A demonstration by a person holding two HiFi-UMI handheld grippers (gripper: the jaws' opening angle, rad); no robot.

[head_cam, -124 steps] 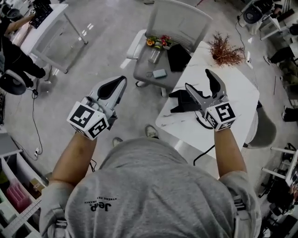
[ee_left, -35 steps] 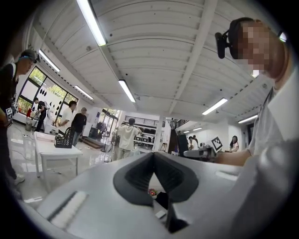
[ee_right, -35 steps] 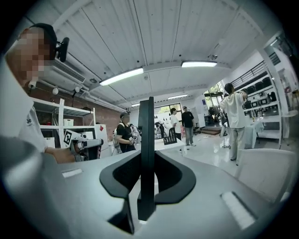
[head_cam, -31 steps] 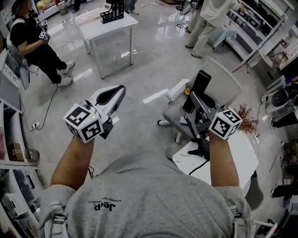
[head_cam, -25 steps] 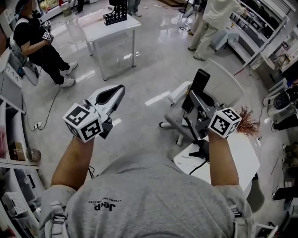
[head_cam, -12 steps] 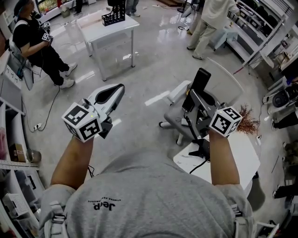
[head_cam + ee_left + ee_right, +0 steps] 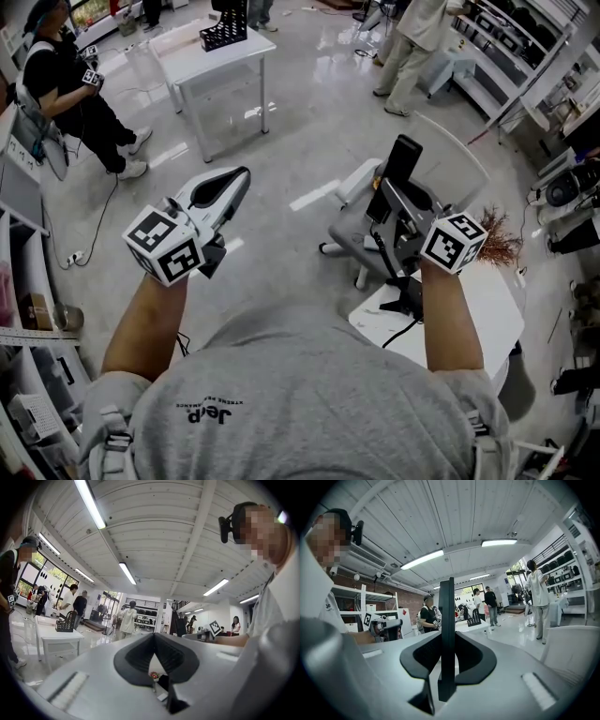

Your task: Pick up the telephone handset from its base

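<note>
My right gripper (image 7: 394, 195) is shut on the black telephone handset (image 7: 401, 165), held up level in the air above the chair. In the right gripper view the handset (image 7: 446, 620) stands as an upright black bar clamped between the pads. Its cord (image 7: 379, 251) hangs down toward the black base (image 7: 407, 300), which sits on the white table (image 7: 487, 323) below. My left gripper (image 7: 238, 176) is raised level at the left, shut with nothing in it; in the left gripper view its pads (image 7: 140, 656) meet at the tip.
A grey office chair (image 7: 455, 161) stands under my right gripper. A dried reddish plant (image 7: 494, 234) lies on the table's far side. Farther off is a white table (image 7: 202, 58) with a black rack (image 7: 225, 26). Several people stand around; shelves line the left.
Five seconds ago my right gripper stood open over the phone on the table; now it holds the handset raised. Over the last second both grippers have stayed almost still.
</note>
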